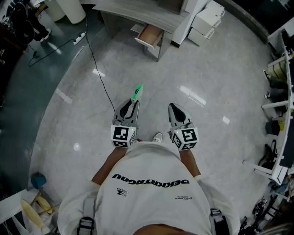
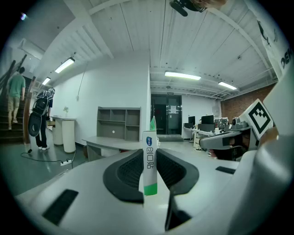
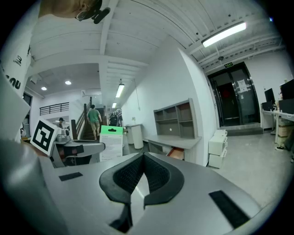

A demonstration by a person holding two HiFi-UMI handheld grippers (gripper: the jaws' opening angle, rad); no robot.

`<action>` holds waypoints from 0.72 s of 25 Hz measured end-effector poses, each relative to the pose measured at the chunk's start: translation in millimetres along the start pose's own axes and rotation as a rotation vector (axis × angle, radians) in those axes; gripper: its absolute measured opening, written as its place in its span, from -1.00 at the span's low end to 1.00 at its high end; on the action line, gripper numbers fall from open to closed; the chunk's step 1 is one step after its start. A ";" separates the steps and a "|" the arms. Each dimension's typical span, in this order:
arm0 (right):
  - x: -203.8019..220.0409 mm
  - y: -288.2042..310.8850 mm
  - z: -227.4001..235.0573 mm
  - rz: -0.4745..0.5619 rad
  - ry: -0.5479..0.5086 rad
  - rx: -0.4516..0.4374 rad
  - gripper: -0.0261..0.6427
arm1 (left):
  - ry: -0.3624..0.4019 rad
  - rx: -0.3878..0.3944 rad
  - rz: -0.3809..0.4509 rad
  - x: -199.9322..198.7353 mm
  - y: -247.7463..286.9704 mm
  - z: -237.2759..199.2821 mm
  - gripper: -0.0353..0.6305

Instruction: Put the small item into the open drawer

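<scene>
A slim white packet with a green end (image 1: 137,93) sticks out ahead of my left gripper (image 1: 132,105), which is shut on it. In the left gripper view the packet (image 2: 149,156) stands upright between the black pads. My right gripper (image 1: 174,108) is shut with nothing in it, and its jaws meet at the tips (image 3: 144,155). The open wooden drawer (image 1: 149,36) hangs under a grey desk (image 1: 138,11) several steps ahead across the floor. The drawer (image 3: 176,153) also shows in the right gripper view.
White cabinet units (image 1: 209,20) stand right of the desk. A black cable and a power strip (image 1: 79,38) run over the floor at the left. Racks with gear (image 1: 278,92) line the right side. A person (image 3: 94,120) is on the stairs far off.
</scene>
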State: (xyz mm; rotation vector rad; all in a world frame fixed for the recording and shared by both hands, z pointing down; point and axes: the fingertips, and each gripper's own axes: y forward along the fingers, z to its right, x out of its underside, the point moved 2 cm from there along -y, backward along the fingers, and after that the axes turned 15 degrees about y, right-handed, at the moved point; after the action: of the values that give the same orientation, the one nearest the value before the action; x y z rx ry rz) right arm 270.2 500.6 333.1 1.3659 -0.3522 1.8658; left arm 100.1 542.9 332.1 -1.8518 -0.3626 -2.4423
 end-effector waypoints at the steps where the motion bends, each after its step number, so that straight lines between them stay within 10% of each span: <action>1: -0.1 -2.3 0.9 -0.003 0.000 -0.001 -0.83 | -0.002 -0.002 -0.002 -1.5 -1.2 1.2 -0.62; 18: -13.1 -17.0 41.1 0.041 0.074 -0.057 -0.83 | 0.054 -0.060 -0.042 -12.3 11.7 42.0 -0.62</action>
State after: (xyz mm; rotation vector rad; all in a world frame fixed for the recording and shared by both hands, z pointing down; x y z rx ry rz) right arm 312.0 480.5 333.4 1.2572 -0.3948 1.9194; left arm 145.3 539.5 332.8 -1.8146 -0.3324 -2.5523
